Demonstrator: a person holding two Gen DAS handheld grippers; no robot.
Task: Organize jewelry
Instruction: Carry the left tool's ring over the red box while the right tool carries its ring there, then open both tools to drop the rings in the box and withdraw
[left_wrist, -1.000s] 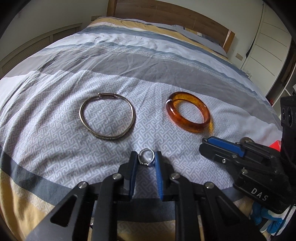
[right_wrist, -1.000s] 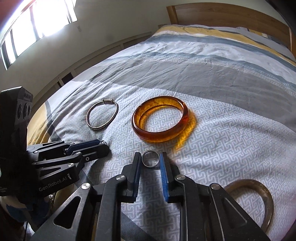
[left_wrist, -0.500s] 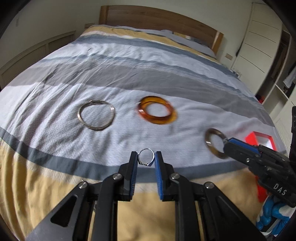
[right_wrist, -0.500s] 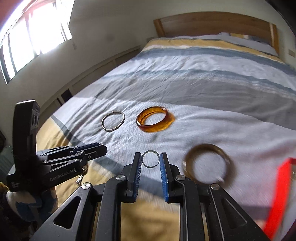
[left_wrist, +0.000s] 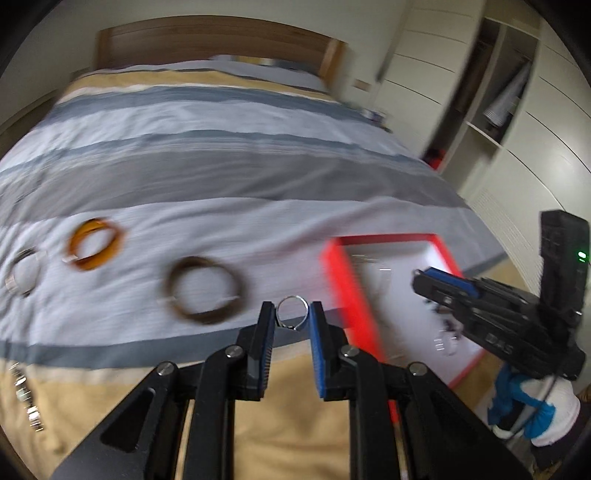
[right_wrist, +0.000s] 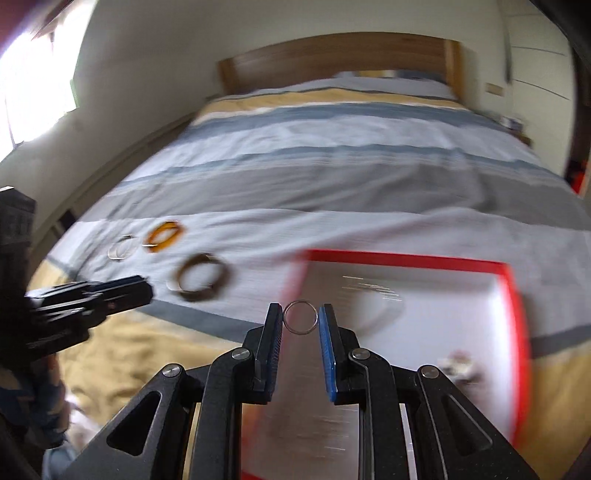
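My left gripper (left_wrist: 291, 314) is shut on a small silver ring (left_wrist: 292, 313), held in the air just left of a red-rimmed white box (left_wrist: 334, 273). My right gripper (right_wrist: 301, 317) is shut on a plain silver ring (right_wrist: 301, 317), held over the same box (right_wrist: 406, 259). On the bed lie a dark brown bangle (left_wrist: 205, 293), an amber bangle (left_wrist: 94, 249) and a silver bangle (left_wrist: 24, 273). They also show in the right wrist view: brown (right_wrist: 201, 282), amber (right_wrist: 164, 236), silver (right_wrist: 122, 247). The frames are motion-blurred.
The striped duvet (left_wrist: 221, 177) covers the bed, with a wooden headboard (left_wrist: 207, 40) behind. White wardrobes (left_wrist: 517, 110) stand at the right. Small jewelry pieces (right_wrist: 458, 363) lie inside the box. A chain (left_wrist: 26, 395) lies at the bed's left edge.
Both grippers have lifted and swung right with their rings, from over the bangles to the red-rimmed box. The bangles stay on the bed, now off to the left.
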